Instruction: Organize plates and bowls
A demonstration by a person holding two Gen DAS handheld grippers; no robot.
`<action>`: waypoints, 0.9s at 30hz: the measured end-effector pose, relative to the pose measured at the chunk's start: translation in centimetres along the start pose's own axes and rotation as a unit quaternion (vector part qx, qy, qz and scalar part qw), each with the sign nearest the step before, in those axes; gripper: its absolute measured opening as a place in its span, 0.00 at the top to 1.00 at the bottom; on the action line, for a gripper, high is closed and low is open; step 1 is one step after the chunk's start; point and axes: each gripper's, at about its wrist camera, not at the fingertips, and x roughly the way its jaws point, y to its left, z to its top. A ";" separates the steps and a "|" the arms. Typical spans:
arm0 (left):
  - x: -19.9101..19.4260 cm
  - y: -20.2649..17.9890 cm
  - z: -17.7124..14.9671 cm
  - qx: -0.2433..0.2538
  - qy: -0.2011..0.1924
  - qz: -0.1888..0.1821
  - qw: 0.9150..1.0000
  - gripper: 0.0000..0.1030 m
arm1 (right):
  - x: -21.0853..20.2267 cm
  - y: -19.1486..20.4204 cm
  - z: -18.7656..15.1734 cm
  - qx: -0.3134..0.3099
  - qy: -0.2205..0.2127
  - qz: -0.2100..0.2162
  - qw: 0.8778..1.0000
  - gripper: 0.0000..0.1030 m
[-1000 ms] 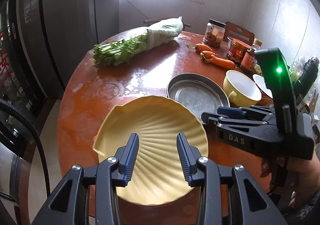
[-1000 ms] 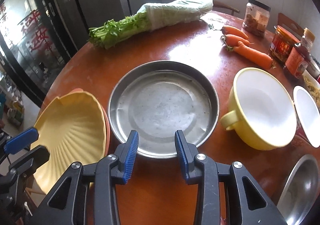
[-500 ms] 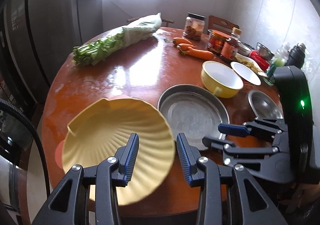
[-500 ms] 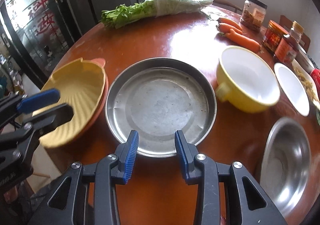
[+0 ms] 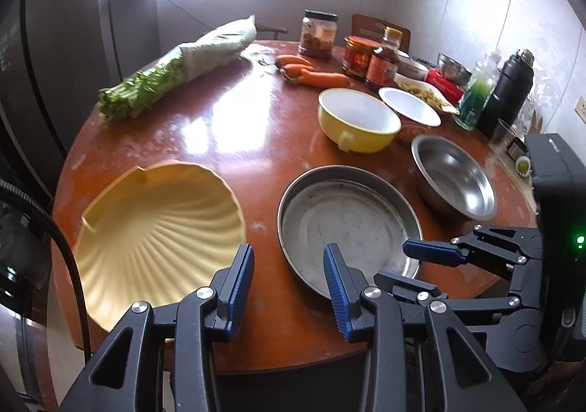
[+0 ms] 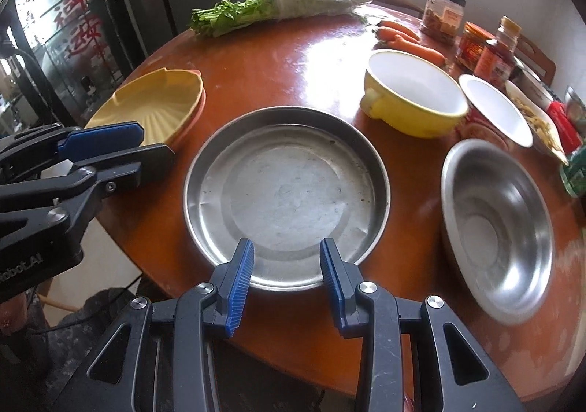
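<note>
Both my grippers hang above the near edge of the round wooden table (image 6: pixel 278 56), and neither holds anything. My left gripper (image 5: pixel 289 287) has its blue pads apart with only bare tabletop showing in the gap. My right gripper (image 6: pixel 285 280) likewise stands with its jaws apart, empty, poised over the near rim of the flat steel plate (image 6: pixel 285 188) without touching it.

Positions, read from the right wrist view with the steel plate as dial centre:
- The yellow shell-shaped plate (image 6: pixel 154 104) lies at ten o'clock, at the table's left edge, resting on a pink dish whose rim shows beneath it. In the left wrist view the same shell plate (image 5: pixel 154 236) sits just left of my left pads.
- The yellow bowl (image 6: pixel 414 96) with a white inside and a small handle stands at one o'clock, upright.
- The small white bowl (image 6: pixel 494 107) is just right of the yellow bowl, nearly touching it.
- The deep steel bowl (image 6: pixel 498 228) stands at three o'clock, near the steel plate but apart from it.
- The carrots (image 6: pixel 406 38) lie at one o'clock, beyond the yellow bowl.
- The wrapped greens (image 6: pixel 282 8) lie at twelve o'clock on the far side.
- The jars (image 6: pixel 472 34) stand at the far right edge; their contents I cannot make out.
</note>
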 end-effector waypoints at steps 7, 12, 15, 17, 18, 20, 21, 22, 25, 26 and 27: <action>0.9 -2.0 -0.8 0.011 0.017 -0.007 1.000 0.62 | -1.7 -1.7 -1.4 0.032 -0.026 -0.003 0.999 0.63; 1.3 -2.8 -1.2 0.013 0.023 -0.001 1.000 0.62 | -2.3 -3.4 -2.1 0.073 -0.041 -0.016 0.996 0.63; 1.4 -2.9 -1.3 0.010 0.024 0.002 1.000 0.62 | -2.0 -4.1 -2.4 0.086 -0.039 -0.017 0.995 0.63; 1.6 -2.8 -1.3 0.005 0.027 0.005 1.000 0.62 | -1.8 -4.3 -2.3 0.088 -0.039 -0.019 0.995 0.63; 1.7 -2.9 -1.4 0.001 0.028 0.004 1.000 0.62 | -1.6 -4.4 -2.2 0.088 -0.039 -0.020 0.995 0.63; 1.8 -3.1 -1.5 0.002 0.029 0.004 1.000 0.62 | -1.3 -4.3 -2.2 0.086 -0.042 -0.020 0.995 0.63; 1.8 -3.3 -1.6 0.004 0.029 0.005 1.000 0.62 | -1.2 -4.3 -2.2 0.086 -0.044 -0.022 0.995 0.63; 1.9 -3.6 -1.7 0.008 0.030 0.005 1.000 0.62 | -1.0 -4.4 -2.1 0.085 -0.045 -0.026 0.995 0.66; 2.4 -3.8 -1.9 0.006 0.034 0.017 0.999 0.62 | -0.5 -4.5 -1.8 0.083 -0.045 -0.031 0.995 0.71; 2.5 -3.8 -1.9 0.004 0.035 0.020 0.999 0.62 | -0.3 -4.6 -1.7 0.081 -0.046 -0.032 0.995 0.73; 2.5 -3.9 -1.9 0.002 0.035 0.022 0.999 0.62 | -0.2 -4.5 -1.6 0.079 -0.047 -0.031 0.995 0.75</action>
